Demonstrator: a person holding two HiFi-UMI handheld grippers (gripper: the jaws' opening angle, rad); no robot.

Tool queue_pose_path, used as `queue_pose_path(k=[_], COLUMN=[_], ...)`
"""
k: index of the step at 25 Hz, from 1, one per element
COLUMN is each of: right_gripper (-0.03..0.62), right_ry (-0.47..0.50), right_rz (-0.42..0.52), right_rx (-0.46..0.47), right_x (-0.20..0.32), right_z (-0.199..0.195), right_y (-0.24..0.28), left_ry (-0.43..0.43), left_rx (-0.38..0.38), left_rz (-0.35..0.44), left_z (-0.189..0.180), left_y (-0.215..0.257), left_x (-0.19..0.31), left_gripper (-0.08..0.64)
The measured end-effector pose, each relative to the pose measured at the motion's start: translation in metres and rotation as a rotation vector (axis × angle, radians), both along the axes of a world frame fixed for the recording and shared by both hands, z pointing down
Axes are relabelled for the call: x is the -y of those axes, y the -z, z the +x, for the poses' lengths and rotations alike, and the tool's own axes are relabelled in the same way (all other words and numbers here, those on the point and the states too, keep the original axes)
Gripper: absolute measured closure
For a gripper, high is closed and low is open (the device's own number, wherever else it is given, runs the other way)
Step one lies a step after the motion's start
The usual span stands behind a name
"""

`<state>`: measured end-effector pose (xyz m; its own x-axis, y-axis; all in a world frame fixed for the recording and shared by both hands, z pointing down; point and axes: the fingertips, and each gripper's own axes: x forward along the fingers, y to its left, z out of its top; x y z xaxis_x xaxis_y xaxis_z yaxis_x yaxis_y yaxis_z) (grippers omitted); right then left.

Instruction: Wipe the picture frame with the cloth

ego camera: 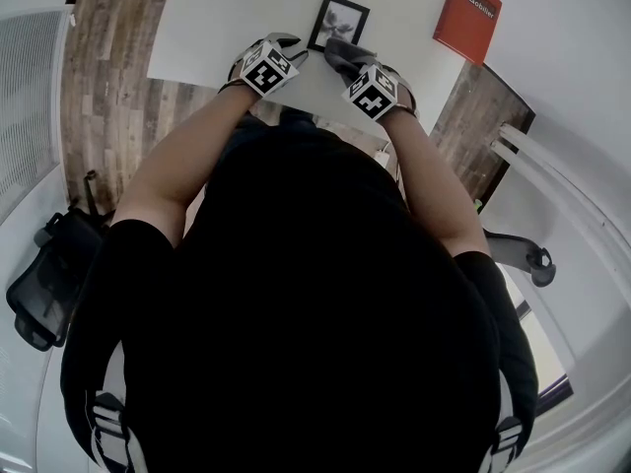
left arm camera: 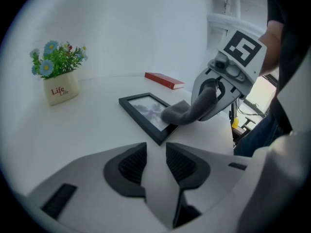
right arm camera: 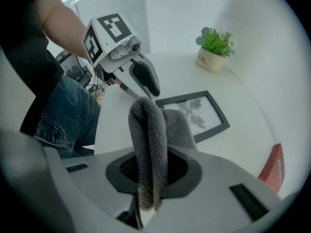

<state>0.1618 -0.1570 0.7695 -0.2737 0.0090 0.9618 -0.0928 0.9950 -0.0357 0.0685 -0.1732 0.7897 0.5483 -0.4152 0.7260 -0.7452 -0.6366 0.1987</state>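
A black picture frame (ego camera: 338, 23) with a grey print lies flat on the white table (ego camera: 227, 18). My right gripper (ego camera: 347, 62) is shut on a folded grey cloth (right arm camera: 148, 144), which hangs out of its jaws. The cloth's lower end (left arm camera: 181, 112) rests on the frame's (left arm camera: 144, 111) near corner. My left gripper (ego camera: 294, 49) hovers just left of the frame, open, with nothing between its pads (left arm camera: 131, 165). In the right gripper view the left gripper (right arm camera: 143, 79) stands beside the frame (right arm camera: 199, 113), not touching it.
A small pot of flowers (left arm camera: 58, 72) stands at the table's far side. A red book (ego camera: 466, 16) lies beyond the frame to the right. The person's body and jeans (right arm camera: 68, 115) are close to the table's near edge. An office chair (ego camera: 44, 284) stands on the floor at left.
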Motion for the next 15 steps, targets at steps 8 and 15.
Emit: queue_pose_path(k=[8, 15], right_gripper=[0.543, 0.543], right_ry=[-0.027, -0.086], right_rz=[-0.007, 0.002], right_rx=[-0.005, 0.004], right_x=[-0.016, -0.027], right_z=[0.007, 0.02], right_y=[0.005, 0.025], left_ry=[-0.007, -0.015], left_rx=[-0.006, -0.083], left_rz=[-0.006, -0.082], left_z=[-0.001, -0.001], left_y=[-0.002, 0.002], left_x=[-0.001, -0.006], left_gripper=[0.428, 0.402])
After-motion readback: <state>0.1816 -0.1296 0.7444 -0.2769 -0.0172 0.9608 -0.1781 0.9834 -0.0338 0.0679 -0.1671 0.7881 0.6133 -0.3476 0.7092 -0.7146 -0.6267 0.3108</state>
